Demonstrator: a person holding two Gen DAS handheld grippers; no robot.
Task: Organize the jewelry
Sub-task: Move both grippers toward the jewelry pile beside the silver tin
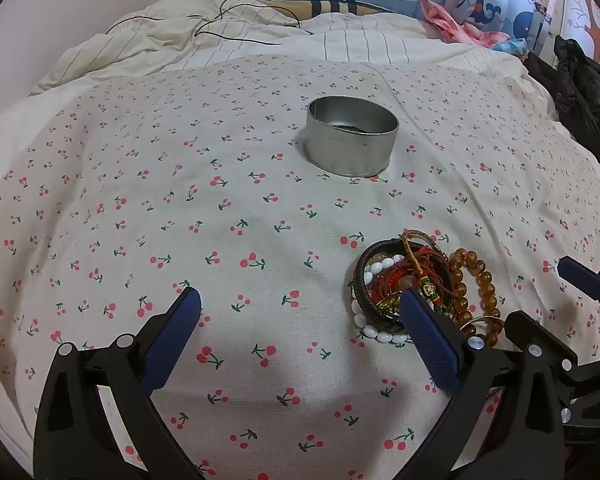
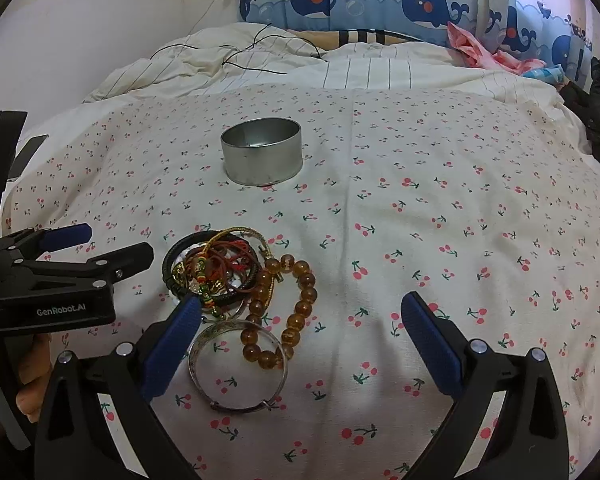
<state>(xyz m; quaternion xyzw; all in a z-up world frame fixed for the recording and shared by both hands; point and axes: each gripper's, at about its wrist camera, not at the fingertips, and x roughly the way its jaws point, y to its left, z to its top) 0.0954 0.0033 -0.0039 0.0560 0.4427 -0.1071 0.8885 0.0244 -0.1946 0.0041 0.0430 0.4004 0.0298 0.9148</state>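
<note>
Sorting the jewelry has barely begun, by the look of things: the pile of bracelets [image 2: 236, 280] lies in a heap on the bed [image 2: 440, 240], and the metal tin [image 2: 262, 152] stands farther up the cherry-print cover. Something dark shows on the tin's floor in the left wrist view; you cannot identify it from here.

Both tools are released. The right hand-held gripper [image 2: 300, 336] has its jaws spread wide and holds nothing. The left hand-held gripper [image 1: 300, 328] is likewise spread wide and empty.

Note the relation that governs the next pick:

- From the right hand-held gripper, the pile lies to the near left. The silver bangle [image 2: 238, 364] lies flat on the cover just inside that tool's left finger [image 2: 172, 344], and the amber bead bracelet [image 2: 280, 312] overlaps the bangle's far rim.
- From the left hand-held gripper, the pile lies to the right, partly hidden behind that tool's right finger [image 1: 428, 340]. The black braided band [image 1: 364, 280] rings the red cords and white beads [image 1: 380, 268].
- The tin lies far beyond the pile, roughly straight ahead of it and well apart.

Judged from these views, the right hand-held gripper is the better placed: the bangle and the amber beads sit between its jaws' reach with only a small shift left needed. Since the bangle lies flat, expect to pinch across its rim. Take care that the overlapping beads and tangled cords do not drag along.
</note>
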